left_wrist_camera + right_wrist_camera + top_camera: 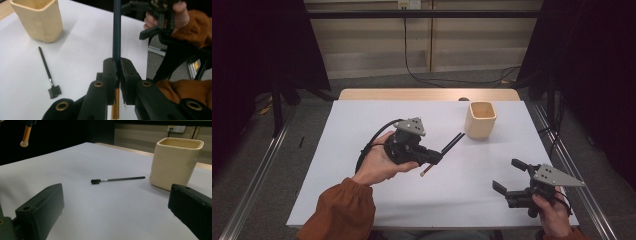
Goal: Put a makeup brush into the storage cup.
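My left gripper (437, 157) is over the middle of the white table (362, 195), shut on a slim dark stick (116, 30) with an orange end (426, 171). The stick rises straight between the closed jaws (117, 67) in the left gripper view. A beige square cup (480, 120) (38, 20) (176, 162) stands at the back right. A thin black brush (46, 67) (117, 179) lies flat on the table near the cup. My right gripper (507, 175) (115, 220) sits low at the front right, open with nothing between its jaws.
The person's hand with the right gripper (160, 20) appears at the far end of the left gripper view. Dark curtains and metal frame rails (257, 175) flank the table. Cables run along the floor behind it.
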A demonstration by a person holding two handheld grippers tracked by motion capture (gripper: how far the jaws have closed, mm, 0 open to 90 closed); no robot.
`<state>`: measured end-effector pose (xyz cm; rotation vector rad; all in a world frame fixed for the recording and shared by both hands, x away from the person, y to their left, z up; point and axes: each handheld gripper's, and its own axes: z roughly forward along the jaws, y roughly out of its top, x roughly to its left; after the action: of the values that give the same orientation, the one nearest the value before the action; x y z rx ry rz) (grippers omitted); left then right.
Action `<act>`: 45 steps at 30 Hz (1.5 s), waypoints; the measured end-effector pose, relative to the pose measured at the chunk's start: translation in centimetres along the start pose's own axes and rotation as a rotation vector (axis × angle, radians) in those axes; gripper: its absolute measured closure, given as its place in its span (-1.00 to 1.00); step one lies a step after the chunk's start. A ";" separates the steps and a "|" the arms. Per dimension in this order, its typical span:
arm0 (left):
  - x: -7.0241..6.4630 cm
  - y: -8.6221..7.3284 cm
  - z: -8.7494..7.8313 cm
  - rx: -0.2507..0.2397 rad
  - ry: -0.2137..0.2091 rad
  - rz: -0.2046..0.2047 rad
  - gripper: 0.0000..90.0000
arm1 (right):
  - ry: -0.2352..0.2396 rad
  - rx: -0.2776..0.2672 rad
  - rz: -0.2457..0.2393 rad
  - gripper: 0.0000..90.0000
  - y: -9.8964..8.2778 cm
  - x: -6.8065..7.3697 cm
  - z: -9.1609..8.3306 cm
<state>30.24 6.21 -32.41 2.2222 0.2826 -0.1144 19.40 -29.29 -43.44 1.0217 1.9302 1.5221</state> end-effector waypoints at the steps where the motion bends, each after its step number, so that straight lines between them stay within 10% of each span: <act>1: -0.1 0.0 0.1 0.009 -0.004 0.000 0.87 | 0.001 0.000 0.000 -1.00 0.0 0.0 0.0; 31: 0.3 -0.8 3.6 0.416 -0.041 0.048 0.86 | 0.051 0.017 -0.019 -1.00 0.0 0.5 0.7; 45: 0.5 -1.2 4.3 0.482 -0.058 0.054 0.87 | 0.075 0.018 -0.005 -1.00 0.5 0.6 0.9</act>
<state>30.49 3.60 -36.04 2.6964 0.1746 -0.2388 19.88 -28.18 -43.14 0.9800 1.9992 1.5639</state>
